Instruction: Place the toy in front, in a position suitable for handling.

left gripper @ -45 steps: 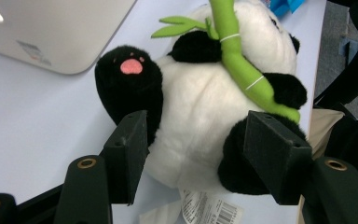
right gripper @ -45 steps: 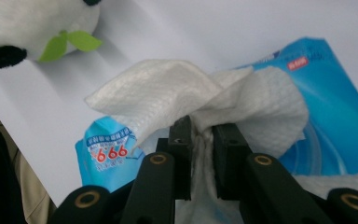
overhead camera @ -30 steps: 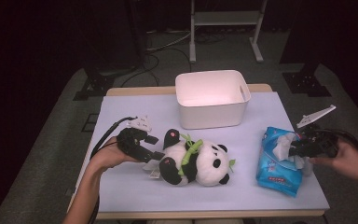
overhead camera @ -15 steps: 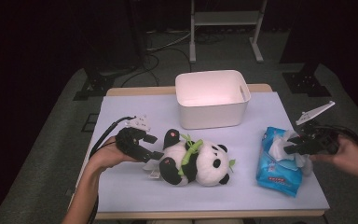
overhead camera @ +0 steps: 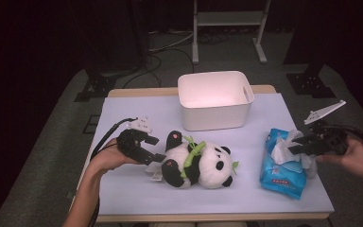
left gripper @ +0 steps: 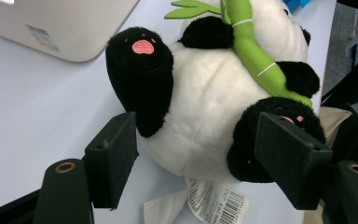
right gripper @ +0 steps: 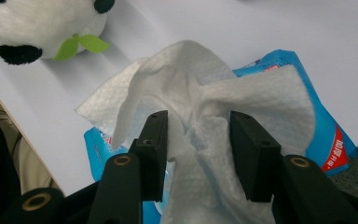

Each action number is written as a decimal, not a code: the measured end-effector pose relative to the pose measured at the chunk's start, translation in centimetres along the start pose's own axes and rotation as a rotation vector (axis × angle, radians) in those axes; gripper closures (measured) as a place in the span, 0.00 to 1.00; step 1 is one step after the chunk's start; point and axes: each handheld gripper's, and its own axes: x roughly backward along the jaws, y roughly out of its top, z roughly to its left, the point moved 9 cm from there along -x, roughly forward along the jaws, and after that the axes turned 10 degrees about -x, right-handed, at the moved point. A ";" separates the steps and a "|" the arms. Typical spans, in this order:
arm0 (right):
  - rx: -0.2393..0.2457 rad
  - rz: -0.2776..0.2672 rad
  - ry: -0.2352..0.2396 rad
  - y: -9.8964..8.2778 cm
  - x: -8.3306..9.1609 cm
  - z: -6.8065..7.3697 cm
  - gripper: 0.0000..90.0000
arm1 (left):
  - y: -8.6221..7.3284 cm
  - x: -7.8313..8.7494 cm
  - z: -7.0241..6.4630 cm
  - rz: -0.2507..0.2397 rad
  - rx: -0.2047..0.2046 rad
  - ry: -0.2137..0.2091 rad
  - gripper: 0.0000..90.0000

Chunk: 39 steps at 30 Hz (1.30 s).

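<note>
White bin (overhead camera: pixel 215 116) w/ nothing inside, blue pack (overhead camera: pixel 283 165) (tissue (overhead camera: pixel 283 149) sticking out)

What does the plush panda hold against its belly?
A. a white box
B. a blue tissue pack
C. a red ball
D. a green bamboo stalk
D: a green bamboo stalk lies slanted across the white belly of the plush panda, between its black paws, and its green leaves show near the head.
</note>
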 end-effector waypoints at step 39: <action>-0.012 -0.022 0.031 0.5 0.9 0.1 0.60 | 0.2 0.6 0.2 0.004 -0.009 0.010 0.29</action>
